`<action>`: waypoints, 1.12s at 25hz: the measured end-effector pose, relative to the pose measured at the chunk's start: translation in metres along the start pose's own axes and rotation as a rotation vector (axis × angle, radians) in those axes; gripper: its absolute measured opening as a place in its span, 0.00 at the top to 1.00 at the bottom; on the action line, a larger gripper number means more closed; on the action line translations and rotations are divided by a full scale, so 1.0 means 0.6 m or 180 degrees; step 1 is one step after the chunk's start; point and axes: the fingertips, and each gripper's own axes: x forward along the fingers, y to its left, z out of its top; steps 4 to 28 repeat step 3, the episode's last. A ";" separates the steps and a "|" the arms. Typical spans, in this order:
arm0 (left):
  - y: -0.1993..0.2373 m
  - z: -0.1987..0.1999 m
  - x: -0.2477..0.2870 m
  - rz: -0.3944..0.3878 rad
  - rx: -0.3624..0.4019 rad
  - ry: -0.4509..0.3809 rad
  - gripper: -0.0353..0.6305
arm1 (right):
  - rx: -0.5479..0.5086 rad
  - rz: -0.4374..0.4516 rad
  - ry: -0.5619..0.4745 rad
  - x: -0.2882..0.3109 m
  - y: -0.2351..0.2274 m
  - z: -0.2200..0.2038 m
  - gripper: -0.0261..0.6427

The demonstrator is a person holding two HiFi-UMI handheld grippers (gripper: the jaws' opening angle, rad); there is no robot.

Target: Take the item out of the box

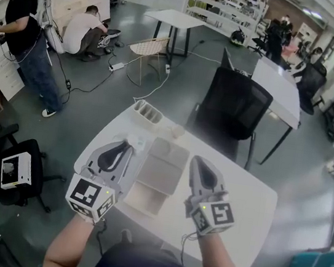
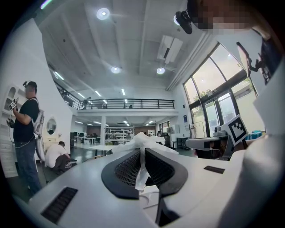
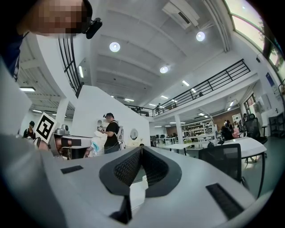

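The item, a piece of crinkled white plastic wrapping (image 2: 143, 143), is pinched between the pressed-together jaws of the left gripper (image 2: 142, 150), just to the left of the beige box (image 1: 160, 173). What the wrapping contains cannot be made out. The box is laid flat on the white table (image 1: 249, 204) between the two grippers. The right gripper (image 3: 140, 149) is held just to the right of the box, its jaws closed on each other with nothing between them. A white slotted tray (image 1: 147, 113) is seen beyond the box, and a black chair (image 1: 233, 105) beyond the table's far edge.
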 end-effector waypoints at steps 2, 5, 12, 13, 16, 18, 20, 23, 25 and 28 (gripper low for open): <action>-0.002 0.000 0.000 -0.0012 0.0001 0.0009 0.86 | -0.0010 0.0007 0.0012 0.000 0.002 0.001 0.94; -0.002 0.001 0.000 -0.0017 0.0001 0.0014 0.86 | -0.0016 0.0010 0.0018 0.000 0.002 0.001 0.94; -0.002 0.001 0.000 -0.0017 0.0001 0.0014 0.86 | -0.0016 0.0010 0.0018 0.000 0.002 0.001 0.94; -0.002 0.001 0.000 -0.0017 0.0001 0.0014 0.86 | -0.0016 0.0010 0.0018 0.000 0.002 0.001 0.94; -0.002 0.001 0.000 -0.0017 0.0001 0.0014 0.86 | -0.0016 0.0010 0.0018 0.000 0.002 0.001 0.94; -0.002 0.001 0.000 -0.0017 0.0001 0.0014 0.86 | -0.0016 0.0010 0.0018 0.000 0.002 0.001 0.94; -0.002 0.001 0.000 -0.0017 0.0001 0.0014 0.86 | -0.0016 0.0010 0.0018 0.000 0.002 0.001 0.94; -0.002 0.001 0.000 -0.0017 0.0001 0.0014 0.86 | -0.0016 0.0010 0.0018 0.000 0.002 0.001 0.94; -0.002 0.001 0.000 -0.0017 0.0001 0.0014 0.86 | -0.0016 0.0010 0.0018 0.000 0.002 0.001 0.94; -0.002 0.001 0.000 -0.0017 0.0001 0.0014 0.86 | -0.0016 0.0010 0.0018 0.000 0.002 0.001 0.94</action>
